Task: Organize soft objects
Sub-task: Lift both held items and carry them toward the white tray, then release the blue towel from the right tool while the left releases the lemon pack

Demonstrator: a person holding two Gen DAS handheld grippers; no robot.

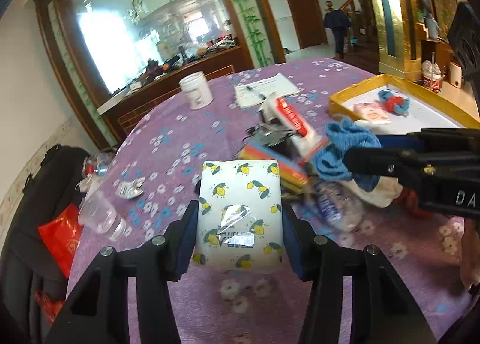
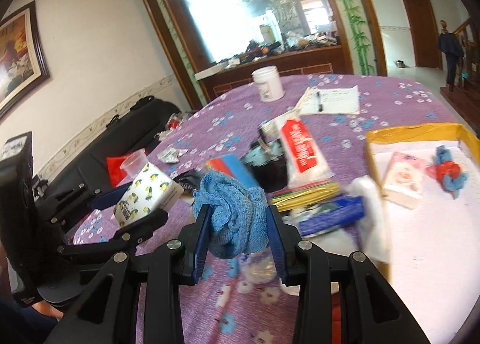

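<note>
My left gripper (image 1: 239,224) is shut on a white tissue pack with lemon prints (image 1: 240,212) and holds it above the purple tablecloth; the pack also shows in the right wrist view (image 2: 147,197). My right gripper (image 2: 238,224) is shut on a crumpled blue cloth (image 2: 237,212) lifted off the table; it also shows in the left wrist view (image 1: 345,152). A yellow-rimmed box (image 2: 414,131) with a white floor holds a pink tissue pack (image 2: 405,176) and a blue and red cloth (image 2: 448,173).
A pile of packets, coloured sponges (image 1: 270,158) and a red-and-white bag (image 2: 300,149) lies mid-table. A white jar (image 1: 196,90), papers with a pen (image 1: 264,90) and a clear cup (image 1: 100,215) stand around. A black sofa (image 2: 120,134) is beyond the left edge.
</note>
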